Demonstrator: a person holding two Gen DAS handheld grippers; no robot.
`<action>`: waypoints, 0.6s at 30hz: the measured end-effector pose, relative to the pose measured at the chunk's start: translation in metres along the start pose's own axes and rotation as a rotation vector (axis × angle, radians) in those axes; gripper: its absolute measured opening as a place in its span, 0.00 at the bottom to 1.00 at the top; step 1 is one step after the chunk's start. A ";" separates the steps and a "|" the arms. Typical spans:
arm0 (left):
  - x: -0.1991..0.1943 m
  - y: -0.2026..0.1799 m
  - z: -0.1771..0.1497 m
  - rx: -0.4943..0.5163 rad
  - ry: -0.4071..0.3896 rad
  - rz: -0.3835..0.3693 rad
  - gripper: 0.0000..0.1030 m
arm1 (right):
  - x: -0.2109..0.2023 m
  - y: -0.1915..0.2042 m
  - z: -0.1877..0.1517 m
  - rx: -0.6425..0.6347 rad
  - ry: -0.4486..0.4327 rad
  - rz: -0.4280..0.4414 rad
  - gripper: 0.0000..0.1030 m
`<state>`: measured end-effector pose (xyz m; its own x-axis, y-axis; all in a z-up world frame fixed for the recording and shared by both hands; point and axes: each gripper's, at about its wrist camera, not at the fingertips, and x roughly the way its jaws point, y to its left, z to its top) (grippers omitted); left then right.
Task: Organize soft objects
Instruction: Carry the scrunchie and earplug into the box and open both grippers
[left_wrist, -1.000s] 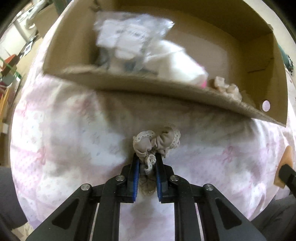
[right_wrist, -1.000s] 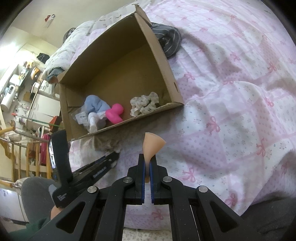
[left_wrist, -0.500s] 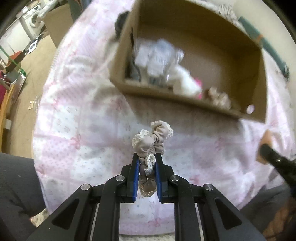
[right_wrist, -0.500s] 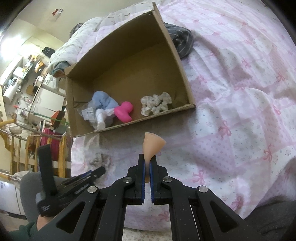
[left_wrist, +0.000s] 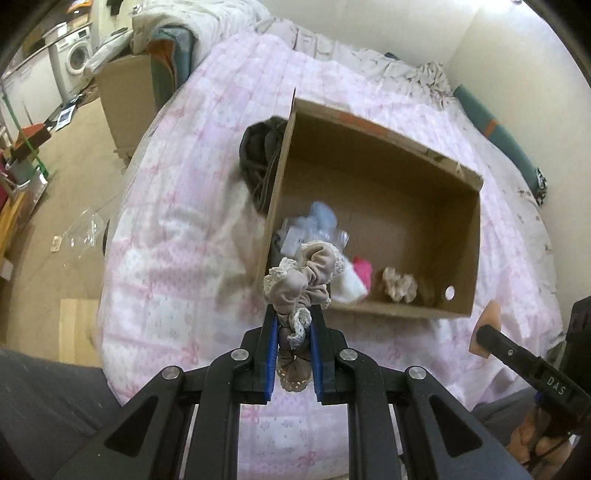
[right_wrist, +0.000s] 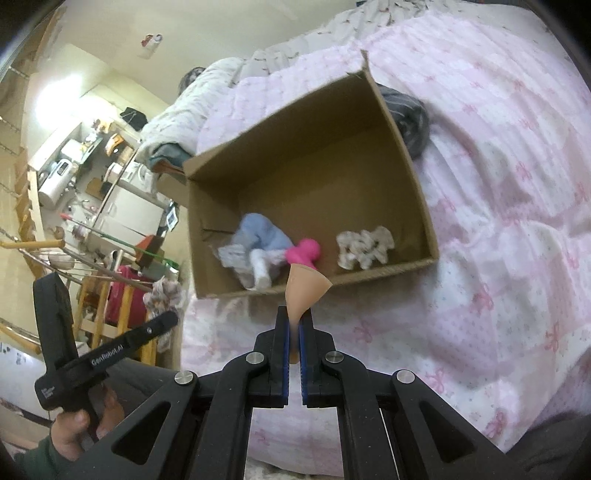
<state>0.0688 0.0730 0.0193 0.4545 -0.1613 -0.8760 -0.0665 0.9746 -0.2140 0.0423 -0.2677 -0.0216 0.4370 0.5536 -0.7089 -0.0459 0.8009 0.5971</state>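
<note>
While your left gripper (left_wrist: 293, 328) pinches the scrunchie (left_wrist: 301, 277) and the right gripper (right_wrist: 294, 332) clamps the tan sponge (right_wrist: 304, 291), watch the near wall of the box (left_wrist: 388, 314). Let go too early & both land on the bedspread (right_wrist: 480, 295), not inside.

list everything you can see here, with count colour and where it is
cardboard box: 1, brown, open, on the bed
bed cover: 1, pink and white with bows, under the box
lace-trimmed scrunchie: 1, beige, clamped in the left gripper
second scrunchie: 1, pale beige, in the box near its front wall
pink soft item: 1, bright pink, in the box
bagged blue and white item: 1, in the box beside the pink one
peach cone-shaped soft item: 1, peach, clamped in the right gripper
dark striped cloth: 1, grey, on the bed against the box's outer wall
washing machine: 1, white, in the background
left gripper: 1, black with blue pads, shut
right gripper: 1, black with blue pads, shut
hand: 1, on the left gripper's handle
</note>
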 end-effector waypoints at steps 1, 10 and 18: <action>0.003 -0.003 0.004 0.004 -0.011 -0.001 0.14 | -0.002 0.003 0.002 -0.006 -0.006 0.007 0.06; 0.019 -0.057 0.041 0.068 -0.094 0.003 0.14 | -0.015 0.016 0.042 -0.042 -0.066 0.040 0.06; 0.039 -0.077 0.059 0.094 -0.086 -0.019 0.14 | -0.008 0.008 0.073 -0.053 -0.083 0.008 0.06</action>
<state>0.1443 0.0008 0.0278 0.5298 -0.1699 -0.8309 0.0247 0.9824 -0.1851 0.1041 -0.2826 0.0165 0.5091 0.5407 -0.6696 -0.0963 0.8089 0.5800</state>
